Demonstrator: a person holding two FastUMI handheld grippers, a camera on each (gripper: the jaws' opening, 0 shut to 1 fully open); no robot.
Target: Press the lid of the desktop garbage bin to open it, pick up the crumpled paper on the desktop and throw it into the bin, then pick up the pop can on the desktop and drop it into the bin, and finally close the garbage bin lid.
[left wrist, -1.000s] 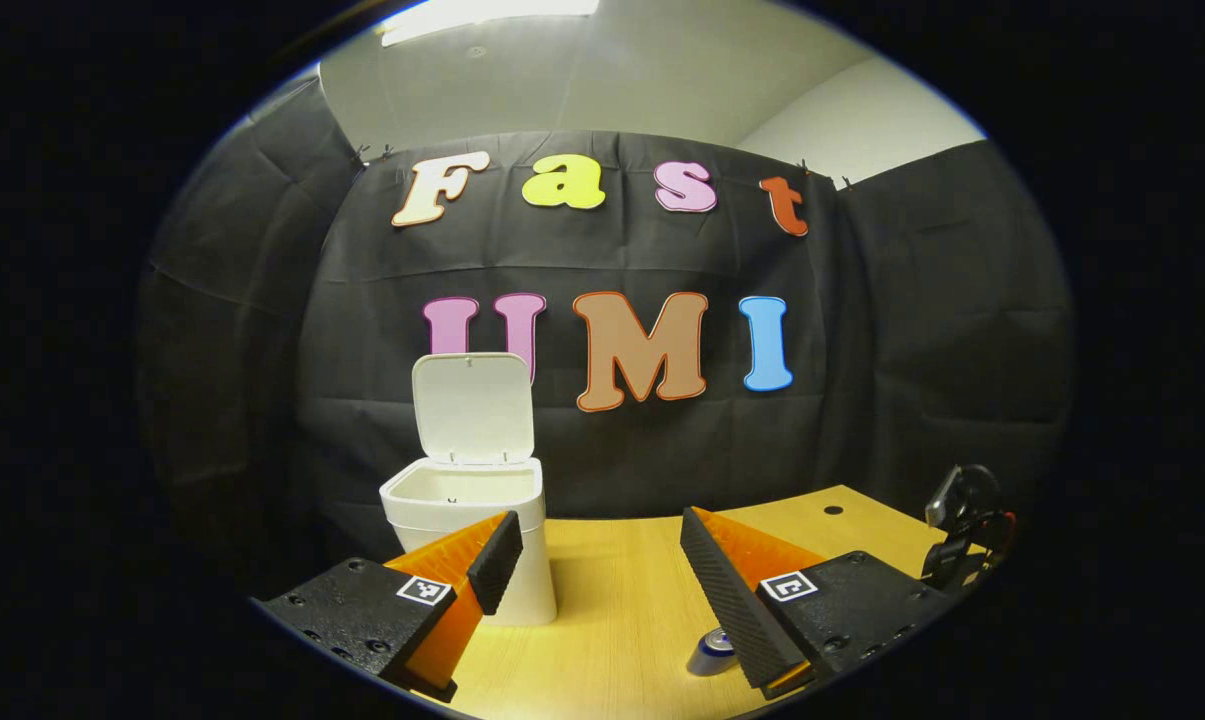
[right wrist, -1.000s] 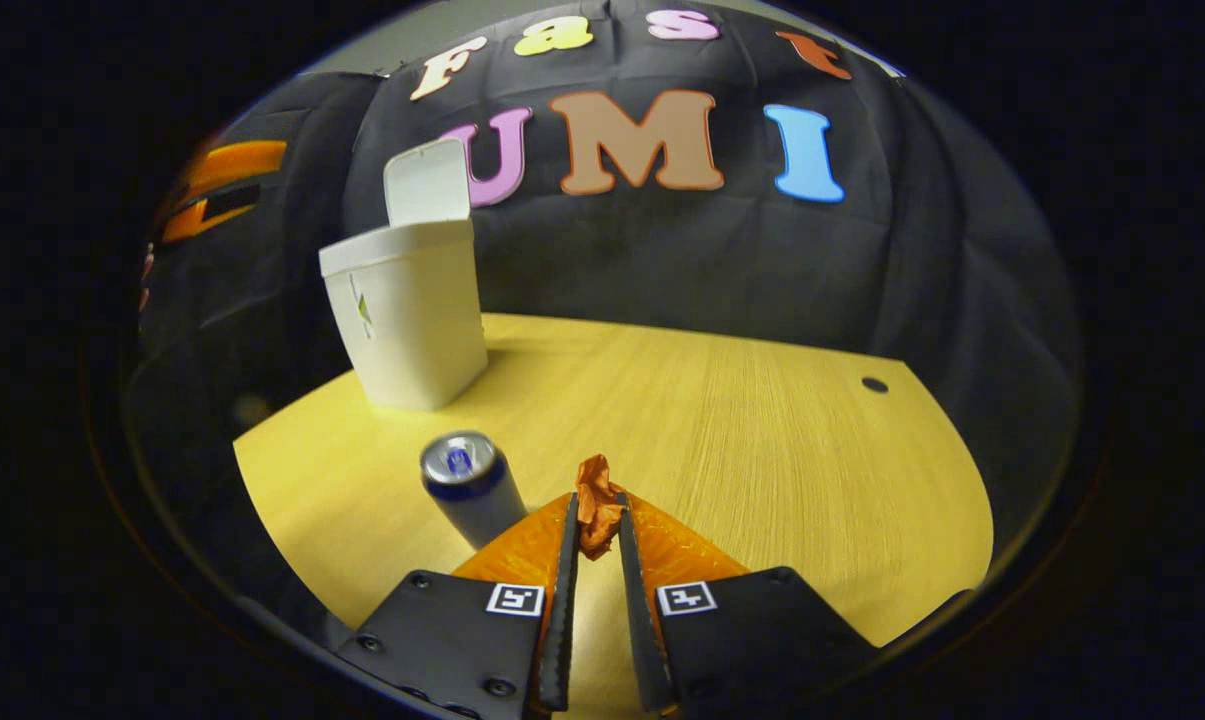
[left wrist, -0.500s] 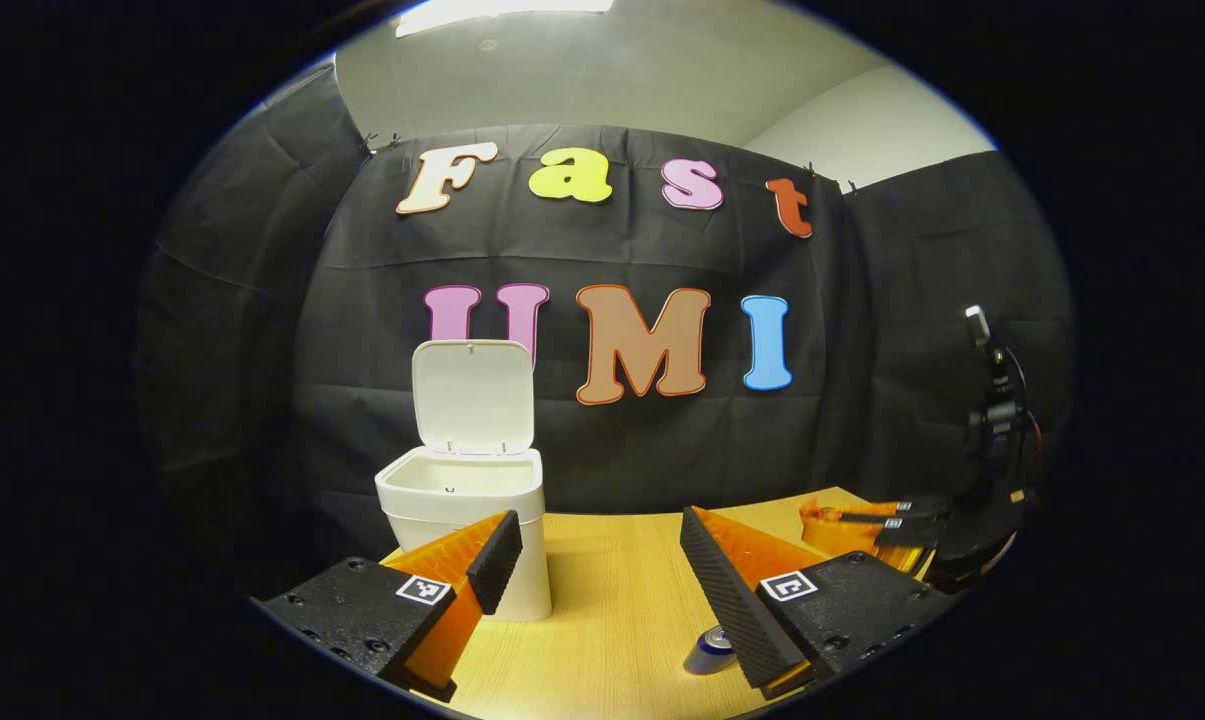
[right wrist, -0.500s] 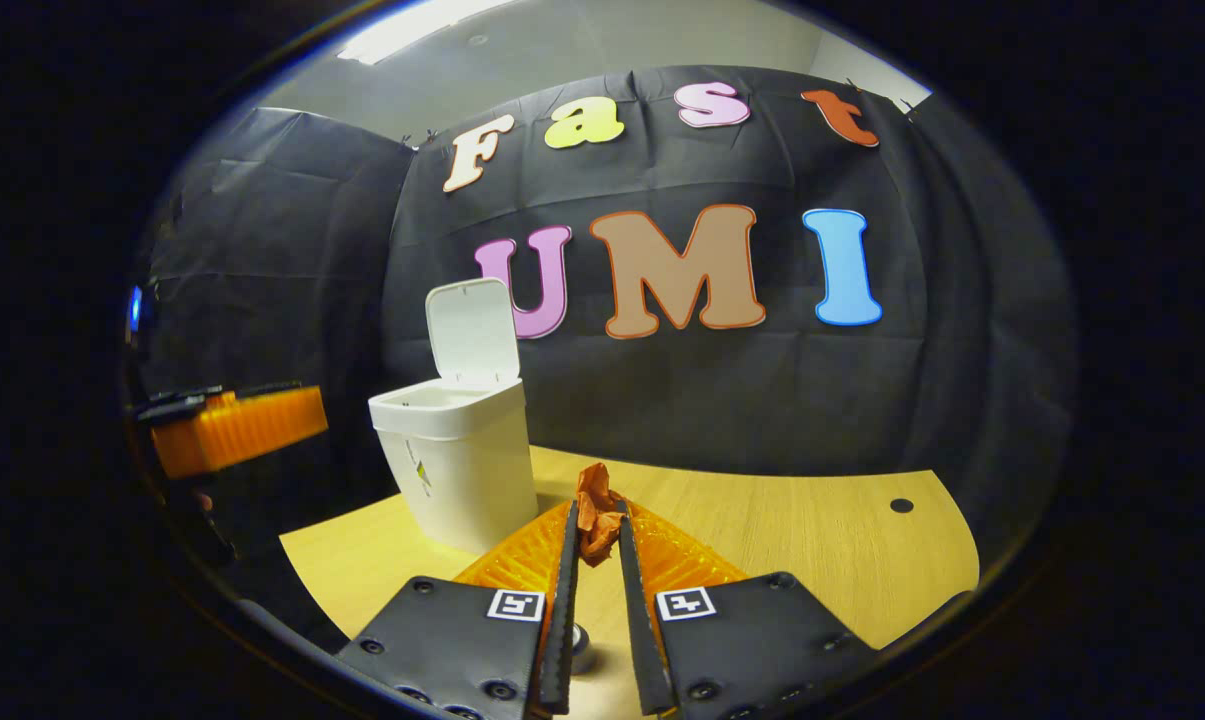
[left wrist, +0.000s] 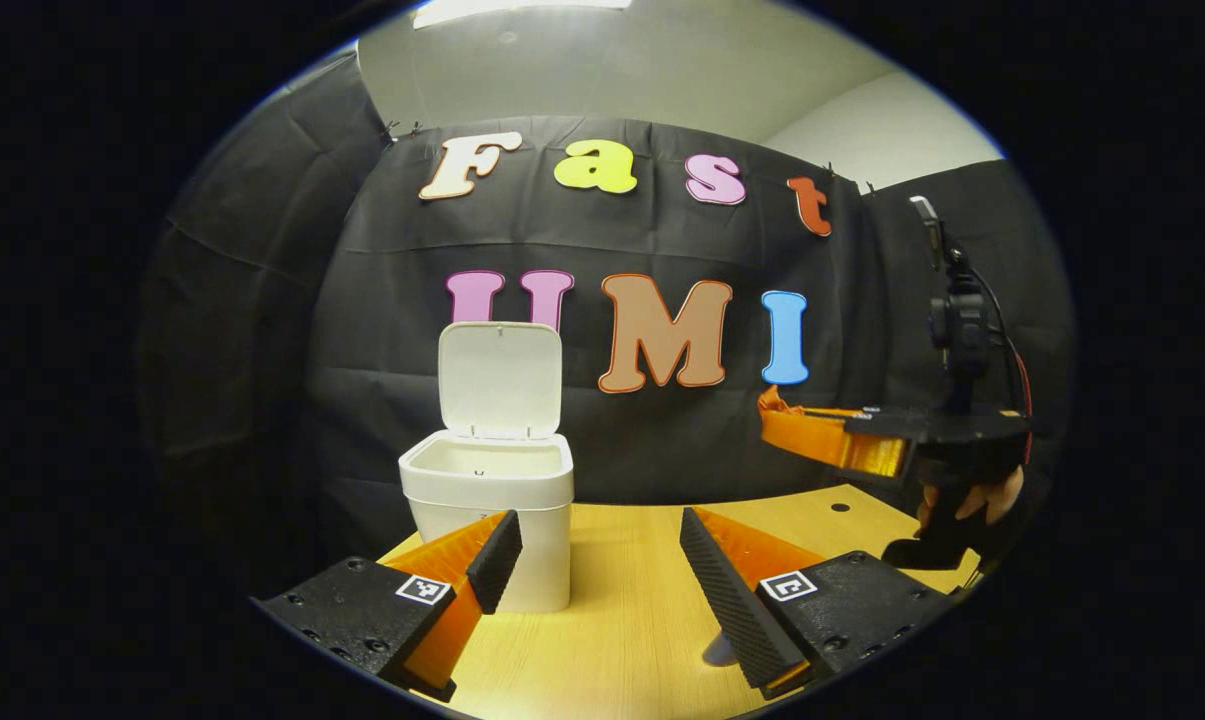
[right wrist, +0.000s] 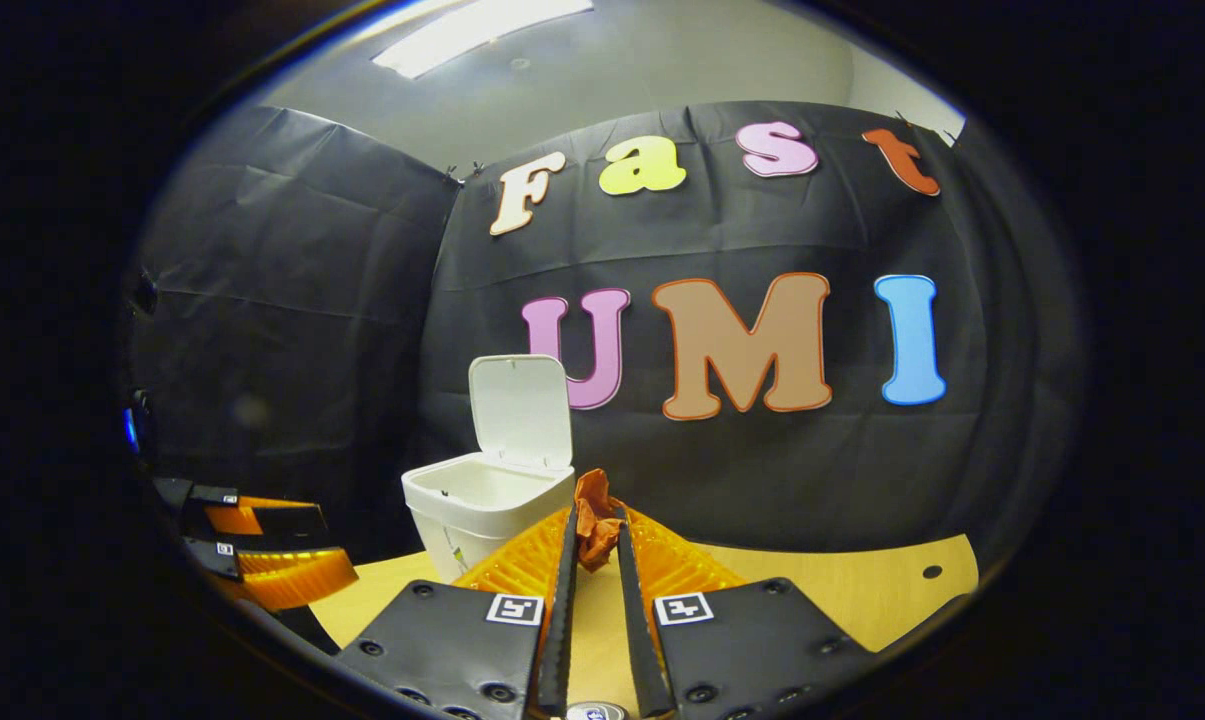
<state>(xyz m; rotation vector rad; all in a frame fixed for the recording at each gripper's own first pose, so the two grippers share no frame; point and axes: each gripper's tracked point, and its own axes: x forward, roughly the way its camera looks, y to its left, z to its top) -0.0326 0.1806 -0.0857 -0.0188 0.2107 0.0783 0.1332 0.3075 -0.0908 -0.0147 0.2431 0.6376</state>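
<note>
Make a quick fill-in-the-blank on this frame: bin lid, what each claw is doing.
1. The lid of the white bin stands ____.
2. The right claw is shut on a crumpled ____.
3. The left claw is ____ and holds nothing.
4. The bin stands on the ____ table.

Missing words: open; paper; open; wooden

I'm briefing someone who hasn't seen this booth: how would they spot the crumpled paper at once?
Start at the white bin standing with its lid up on the wooden desk. Just right of it, the right gripper is raised above the desk. The crumpled paper is the small orange-brown wad pinched at its tips, the only wrinkled thing.
</note>
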